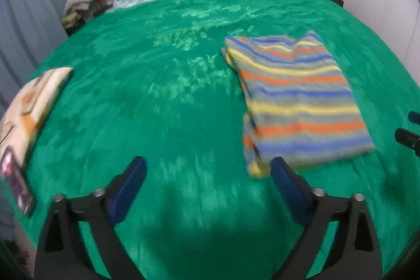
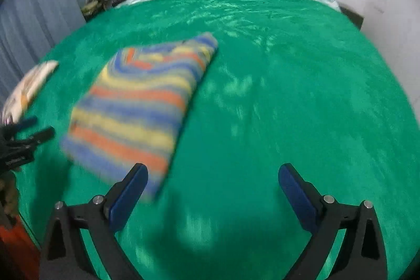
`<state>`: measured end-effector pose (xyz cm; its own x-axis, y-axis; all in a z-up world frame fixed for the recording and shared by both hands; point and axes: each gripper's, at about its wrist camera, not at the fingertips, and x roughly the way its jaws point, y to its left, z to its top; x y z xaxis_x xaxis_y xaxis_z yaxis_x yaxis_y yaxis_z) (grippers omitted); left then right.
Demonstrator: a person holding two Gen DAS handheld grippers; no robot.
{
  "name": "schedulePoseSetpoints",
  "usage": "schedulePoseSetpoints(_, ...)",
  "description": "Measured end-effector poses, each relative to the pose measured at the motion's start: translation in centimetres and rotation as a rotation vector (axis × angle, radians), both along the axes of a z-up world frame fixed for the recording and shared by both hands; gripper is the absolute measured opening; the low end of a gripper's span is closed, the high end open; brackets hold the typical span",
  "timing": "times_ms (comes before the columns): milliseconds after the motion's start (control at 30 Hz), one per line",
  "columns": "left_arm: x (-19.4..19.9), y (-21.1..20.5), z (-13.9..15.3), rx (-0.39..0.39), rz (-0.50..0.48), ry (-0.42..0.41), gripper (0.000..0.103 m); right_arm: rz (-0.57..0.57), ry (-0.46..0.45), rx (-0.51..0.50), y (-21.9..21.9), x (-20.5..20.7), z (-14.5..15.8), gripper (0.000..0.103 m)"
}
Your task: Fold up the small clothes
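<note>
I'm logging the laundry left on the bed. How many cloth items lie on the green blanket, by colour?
Striped folded garment: 1
Cream printed folded garment: 1
Total: 2, both on the green blanket

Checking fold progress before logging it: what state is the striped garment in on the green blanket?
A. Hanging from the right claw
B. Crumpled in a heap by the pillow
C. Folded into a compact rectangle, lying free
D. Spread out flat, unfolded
C: the striped garment lies as a neat folded rectangle on the green blanket, with neither claw touching it.
</note>
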<state>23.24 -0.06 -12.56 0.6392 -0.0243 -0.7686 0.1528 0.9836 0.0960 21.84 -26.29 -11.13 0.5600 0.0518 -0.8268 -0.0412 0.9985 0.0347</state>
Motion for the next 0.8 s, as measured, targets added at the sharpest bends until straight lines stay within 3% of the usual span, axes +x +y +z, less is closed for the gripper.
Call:
schedulePoseSetpoints(133, -3.2, -1.6, 1.7, -0.004, -0.013, -0.038, 0.102, -0.001, -0.010, -0.049, 0.9, -4.4, 1.8, 0.100)
schedulePoseSetpoints(400, -7.4, -2.7, 4.4, 0.097, 0.080, -0.081, 0.102, -0.055, -0.122, -0.124, 2.5, -9.3, 6.7, 0.102)
schedulePoseSetpoints(600, -8.8, -3.0, 5.6, 0.065, 0.067, -0.071, 0.102, -0.060, -0.154, -0.179, 3.4, -11.5, 8.7, 0.102)
schedulePoseSetpoints(800, -9.7, -3.2, 7.7, 0.001, 0.033, -0.064, 0.102, -0.065, -0.179, -0.150, 3.9, -12.9, 10.5, 0.103)
